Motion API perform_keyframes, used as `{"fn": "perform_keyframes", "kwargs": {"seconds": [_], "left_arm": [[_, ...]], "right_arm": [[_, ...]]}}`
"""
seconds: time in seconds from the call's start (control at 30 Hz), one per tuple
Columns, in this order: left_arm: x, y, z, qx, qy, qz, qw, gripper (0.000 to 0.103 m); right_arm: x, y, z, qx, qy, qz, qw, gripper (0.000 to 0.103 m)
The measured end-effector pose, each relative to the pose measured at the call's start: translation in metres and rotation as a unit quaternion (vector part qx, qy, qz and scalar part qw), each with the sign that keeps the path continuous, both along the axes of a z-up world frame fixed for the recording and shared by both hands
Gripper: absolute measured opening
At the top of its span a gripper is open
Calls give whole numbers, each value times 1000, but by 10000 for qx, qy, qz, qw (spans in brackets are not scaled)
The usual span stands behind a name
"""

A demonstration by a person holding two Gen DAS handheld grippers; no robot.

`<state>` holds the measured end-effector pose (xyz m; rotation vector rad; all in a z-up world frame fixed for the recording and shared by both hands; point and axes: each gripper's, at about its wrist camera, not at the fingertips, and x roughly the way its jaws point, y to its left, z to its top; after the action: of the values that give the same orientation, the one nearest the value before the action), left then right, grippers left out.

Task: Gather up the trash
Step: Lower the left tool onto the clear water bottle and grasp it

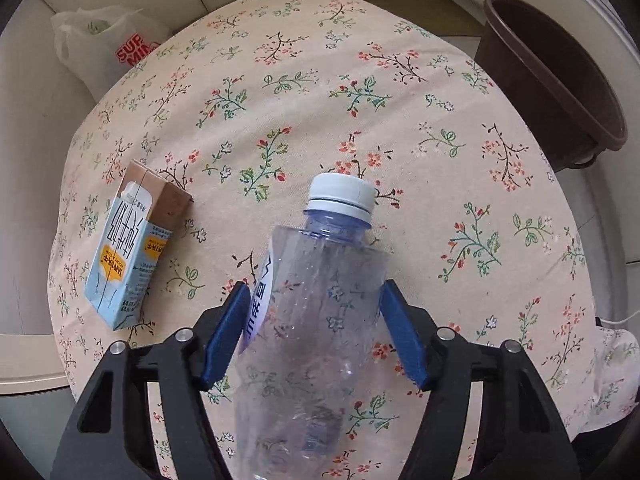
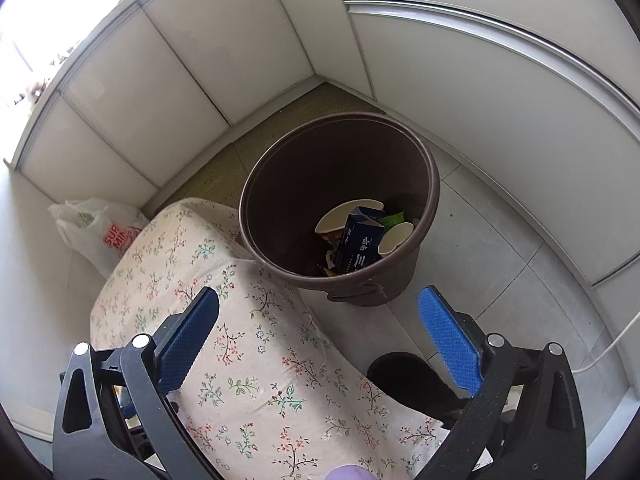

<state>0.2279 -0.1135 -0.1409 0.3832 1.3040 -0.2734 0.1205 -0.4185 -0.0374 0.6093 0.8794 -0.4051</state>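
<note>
Bottle [image 1: 320, 300] of clear plastic with a white cap lies on the floral cloth [image 1: 400, 120] in the left wrist view, its body between the blue pads of the left gripper [image 1: 314, 312]. The pads sit at its sides, the left one against the label; whether they press it I cannot tell. A milk carton [image 1: 128, 248] lies near on the left, close to the cloth's left edge. Bare cloth stretches ahead of the cap to the far edge. The brown bin [image 1: 560, 92] stands past the cloth's right edge, and a white plastic bag [image 1: 100, 44] sits on the floor at the far left.

In the right wrist view the right gripper [image 2: 318, 316] hangs with its jaws wide apart and nothing between them, over the cloth's right edge [image 2: 280, 360]. The bin [image 2: 280, 208] stands just beside that edge, already holding cups and a blue box [image 2: 360, 244]. Open tiled floor [image 2: 500, 240] lies right of it.
</note>
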Motion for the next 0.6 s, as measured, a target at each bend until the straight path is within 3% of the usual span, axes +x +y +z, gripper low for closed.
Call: {"fn": "perform_keyframes", "kwargs": {"seconds": [0.17,0.3,0.37,0.47,0.53,0.6], "left_arm": [[-19,23,5,-459,-77,123,9988,63],[-44,59,21,-1329,-131,559,9895,63],[-57,85,34,-1934,-191,958,9763,63],[-78,133,52,-2775,-395,1671,9452,63],[-85,165,55,-2955,-507,2146,9295,63],[-86,192,63,-3187,-625,2495,9123,63]], "right_arm": [[15,24,-6,-236,218,433,9985,96],[27,50,-13,-465,401,889,9941,96],[32,69,-17,-576,483,1257,9892,96],[42,110,-26,-900,552,2158,9707,96],[49,141,-35,-1050,623,2726,9543,96],[59,169,-51,-617,828,3113,9447,96]]}}
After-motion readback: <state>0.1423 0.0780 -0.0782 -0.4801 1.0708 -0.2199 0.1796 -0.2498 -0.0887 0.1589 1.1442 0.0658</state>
